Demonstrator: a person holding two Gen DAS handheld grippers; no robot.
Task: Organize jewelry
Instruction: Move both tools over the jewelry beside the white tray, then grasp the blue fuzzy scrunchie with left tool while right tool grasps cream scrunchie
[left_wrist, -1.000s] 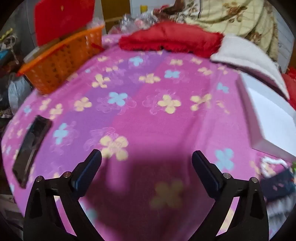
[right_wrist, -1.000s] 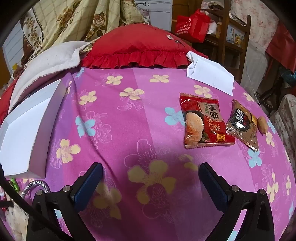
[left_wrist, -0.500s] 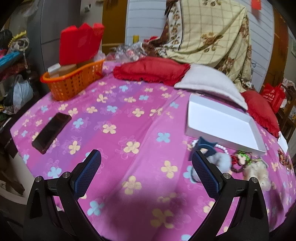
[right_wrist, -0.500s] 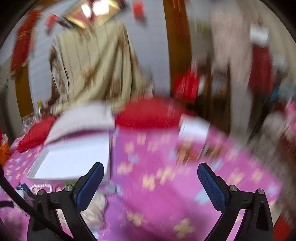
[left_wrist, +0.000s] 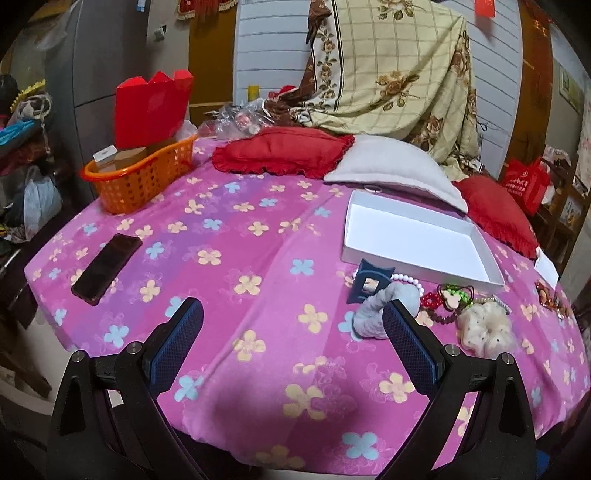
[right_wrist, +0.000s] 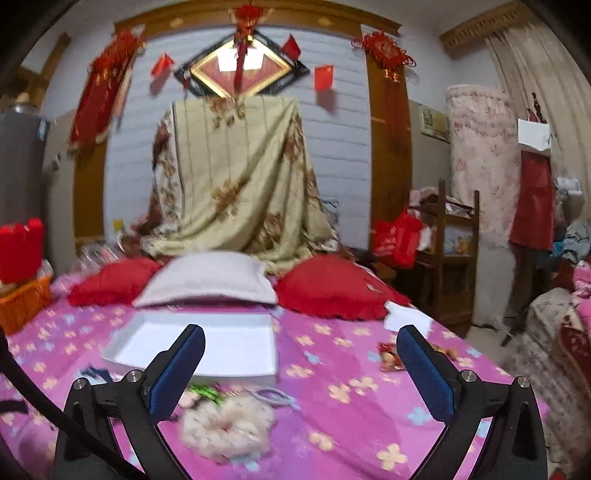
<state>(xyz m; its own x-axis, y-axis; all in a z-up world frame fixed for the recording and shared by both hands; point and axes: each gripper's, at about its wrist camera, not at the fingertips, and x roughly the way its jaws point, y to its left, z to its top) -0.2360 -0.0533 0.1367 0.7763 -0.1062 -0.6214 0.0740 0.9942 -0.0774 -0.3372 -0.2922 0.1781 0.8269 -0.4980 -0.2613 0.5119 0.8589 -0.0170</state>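
Nearest in, the left gripper (left_wrist: 293, 332) hangs over the pink flowered bedspread (left_wrist: 258, 229) with its jaws spread wide and nothing between them. Same story for the right gripper (right_wrist: 301, 363): jaws wide apart, holding nothing, hovering just above the jewelry.

And there's the pile, right of the left gripper: 1 cream scrunchie (left_wrist: 485, 328), 1 grey scrunchie (left_wrist: 380, 314) partly hidden behind the gripper's right finger, 1 dark blue hair clip (left_wrist: 371, 280), 1 white bead bracelet (left_wrist: 404, 277), and a knot of red and green beaded pieces (left_wrist: 448, 299) too tangled to count. Just beyond sits 1 white tray (left_wrist: 413, 236), nothing in it, so sorting has not begun by my reckoning.

Here's the danger: those beaded strands overlap, so closing on 1 could drag its neighbours along and scatter them across the cloth. The soft bedspread may also bunch up into the jaws on a low grab. The right view is blurred, so judging a fine pinch from it is risky.

Further left lie 1 black phone (left_wrist: 107, 267) and 1 orange basket (left_wrist: 142, 177). At the far edge, 2 red cushions, the left one (left_wrist: 280, 153), flank 1 grey pillow (left_wrist: 395, 168).
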